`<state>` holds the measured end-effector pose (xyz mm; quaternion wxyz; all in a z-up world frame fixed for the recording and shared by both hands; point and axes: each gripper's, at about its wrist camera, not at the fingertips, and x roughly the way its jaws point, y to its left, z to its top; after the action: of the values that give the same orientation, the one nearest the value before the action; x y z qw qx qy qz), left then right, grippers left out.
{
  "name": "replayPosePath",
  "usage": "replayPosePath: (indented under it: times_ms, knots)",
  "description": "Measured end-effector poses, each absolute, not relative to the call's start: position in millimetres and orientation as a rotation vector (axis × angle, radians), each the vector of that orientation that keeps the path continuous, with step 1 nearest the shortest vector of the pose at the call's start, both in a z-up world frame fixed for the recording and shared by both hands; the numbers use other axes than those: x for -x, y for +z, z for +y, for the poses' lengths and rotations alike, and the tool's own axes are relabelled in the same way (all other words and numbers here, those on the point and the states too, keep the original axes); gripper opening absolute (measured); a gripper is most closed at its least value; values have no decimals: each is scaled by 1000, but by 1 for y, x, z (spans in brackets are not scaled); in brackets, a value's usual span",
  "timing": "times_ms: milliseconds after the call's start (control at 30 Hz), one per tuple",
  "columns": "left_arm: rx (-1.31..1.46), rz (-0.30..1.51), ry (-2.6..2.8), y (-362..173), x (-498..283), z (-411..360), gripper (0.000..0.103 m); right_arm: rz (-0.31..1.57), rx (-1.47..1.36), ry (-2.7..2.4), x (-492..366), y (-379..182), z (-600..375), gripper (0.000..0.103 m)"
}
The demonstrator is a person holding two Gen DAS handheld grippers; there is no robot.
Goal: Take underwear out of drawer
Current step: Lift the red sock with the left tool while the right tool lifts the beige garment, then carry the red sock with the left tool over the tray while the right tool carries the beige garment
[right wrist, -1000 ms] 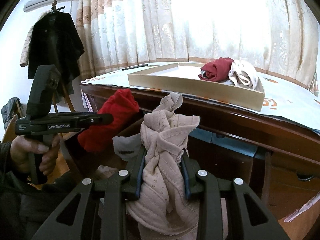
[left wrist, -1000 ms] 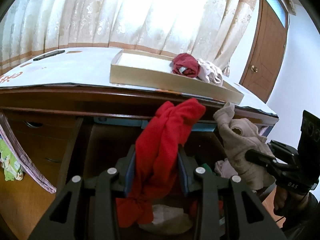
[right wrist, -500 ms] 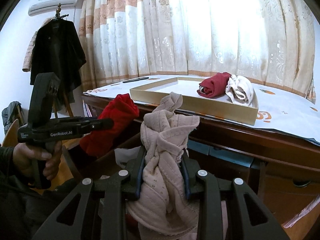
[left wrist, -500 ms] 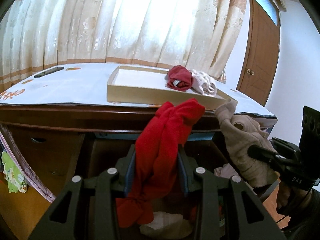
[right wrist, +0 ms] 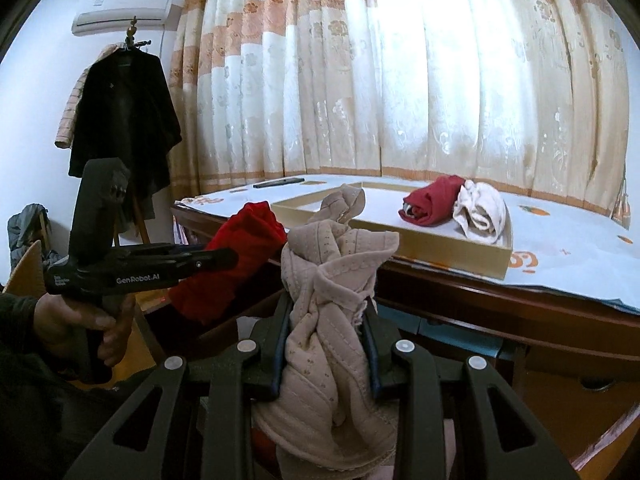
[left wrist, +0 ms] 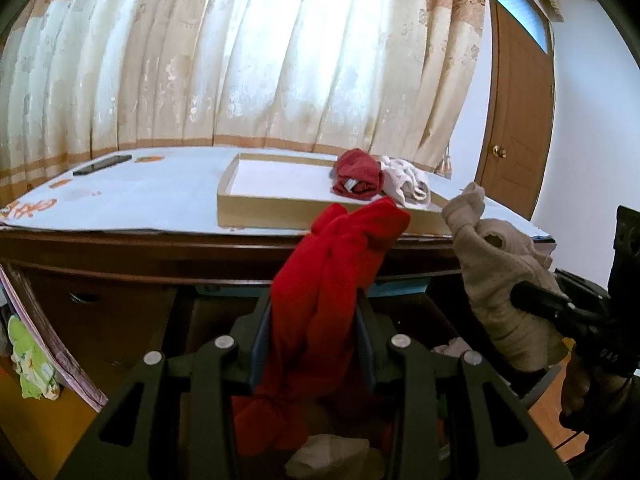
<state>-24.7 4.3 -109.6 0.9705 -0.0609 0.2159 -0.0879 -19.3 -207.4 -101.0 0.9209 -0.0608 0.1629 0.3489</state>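
drawer [left wrist: 404, 312] interior mostly hidden behind red underwear [left wrist: 320, 300], bottom cut off

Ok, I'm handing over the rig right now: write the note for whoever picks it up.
Left gripper: shut on the red underwear, held above the open drawer.
Right gripper: shut on the beige underwear, also lifted, beside the red piece.
Done: a dark red piece and a white piece already lie in the tray on the desk top.
Left: carry both held pieces to the tray, probably, and release. More fabric shows in the drawer, so expect further picks.
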Motion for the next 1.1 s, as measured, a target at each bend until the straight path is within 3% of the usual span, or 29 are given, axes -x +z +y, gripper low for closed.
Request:
replayPosePath:
  times_ms: [1100]
  knots:
    - [75, 287, -137, -72, 26, 11, 36, 184, 122, 724, 31, -64, -205, 33]
